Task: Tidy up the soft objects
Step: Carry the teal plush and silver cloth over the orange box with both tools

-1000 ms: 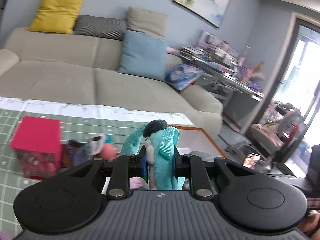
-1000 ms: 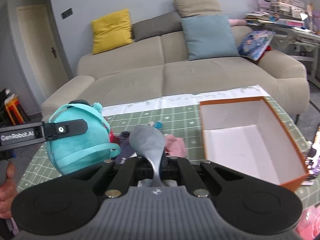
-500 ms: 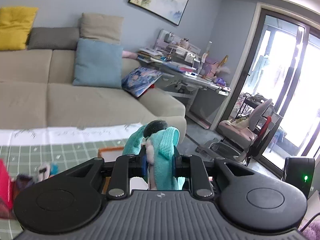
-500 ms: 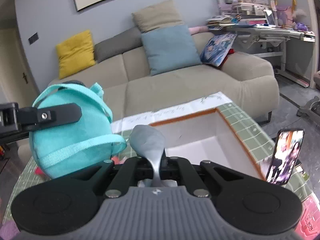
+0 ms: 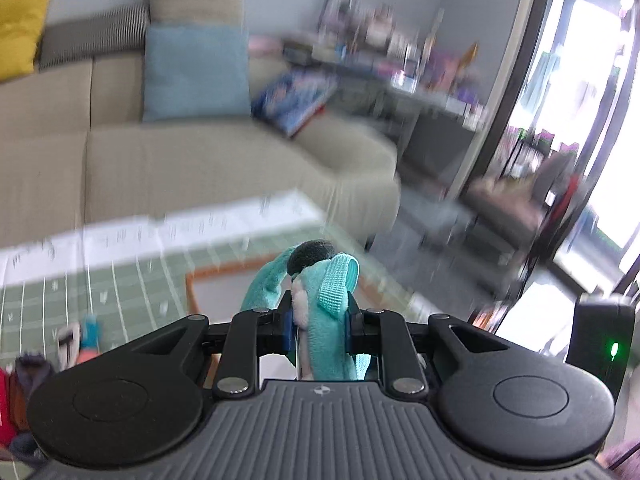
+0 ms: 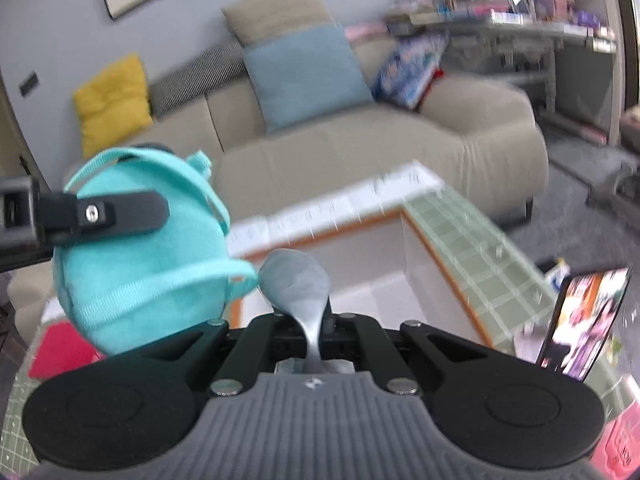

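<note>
Above the orange-rimmed box (image 6: 404, 256), left tool (image 6: 120, 212) clamps a teal plush pouch (image 6: 148, 264).

plush backpack (image 6: 136, 264): 1 | box (image 6: 404, 248): 1 | sofa cushions (image 6: 304, 76): 5 | phone (image 6: 584, 320): 1

The desk clutter (image 5: 404, 52) is smeared by motion blur, so no single item can be made out. The phone screen (image 6: 580, 320) is too blurred to be read, and the red box (image 5: 5, 404) is cut off by the left edge.
</note>
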The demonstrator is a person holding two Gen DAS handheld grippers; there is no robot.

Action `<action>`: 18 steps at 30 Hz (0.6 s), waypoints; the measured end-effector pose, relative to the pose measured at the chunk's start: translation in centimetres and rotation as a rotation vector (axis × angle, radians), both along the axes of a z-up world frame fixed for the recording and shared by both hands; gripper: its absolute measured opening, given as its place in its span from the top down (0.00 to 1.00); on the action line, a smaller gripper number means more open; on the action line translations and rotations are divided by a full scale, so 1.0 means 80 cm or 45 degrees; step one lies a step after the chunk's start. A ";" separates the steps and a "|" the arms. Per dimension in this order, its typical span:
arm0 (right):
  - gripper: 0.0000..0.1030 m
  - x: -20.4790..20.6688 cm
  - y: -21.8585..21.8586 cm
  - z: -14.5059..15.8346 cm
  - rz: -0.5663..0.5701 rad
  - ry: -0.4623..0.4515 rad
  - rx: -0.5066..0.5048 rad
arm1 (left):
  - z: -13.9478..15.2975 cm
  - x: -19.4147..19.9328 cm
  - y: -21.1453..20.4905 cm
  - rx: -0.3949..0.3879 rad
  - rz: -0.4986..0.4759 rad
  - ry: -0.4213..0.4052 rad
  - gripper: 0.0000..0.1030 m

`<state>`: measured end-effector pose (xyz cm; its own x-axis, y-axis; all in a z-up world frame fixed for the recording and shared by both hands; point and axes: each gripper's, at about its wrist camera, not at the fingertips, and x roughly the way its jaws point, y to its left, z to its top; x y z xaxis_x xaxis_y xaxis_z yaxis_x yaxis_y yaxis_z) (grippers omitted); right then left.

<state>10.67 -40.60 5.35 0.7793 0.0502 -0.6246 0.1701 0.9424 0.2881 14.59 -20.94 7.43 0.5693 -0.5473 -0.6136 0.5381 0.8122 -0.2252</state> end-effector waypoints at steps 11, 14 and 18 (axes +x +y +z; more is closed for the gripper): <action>1.00 0.027 -0.005 -0.105 0.060 0.398 0.029 | -0.080 0.030 -0.043 0.315 -0.111 0.265 0.77; 1.00 0.030 -0.001 -0.117 0.088 0.480 0.024 | -0.090 0.036 -0.048 0.383 -0.126 0.304 0.77; 0.96 0.040 0.007 -0.127 0.122 0.561 -0.017 | -0.099 0.043 -0.057 0.467 -0.132 0.357 0.76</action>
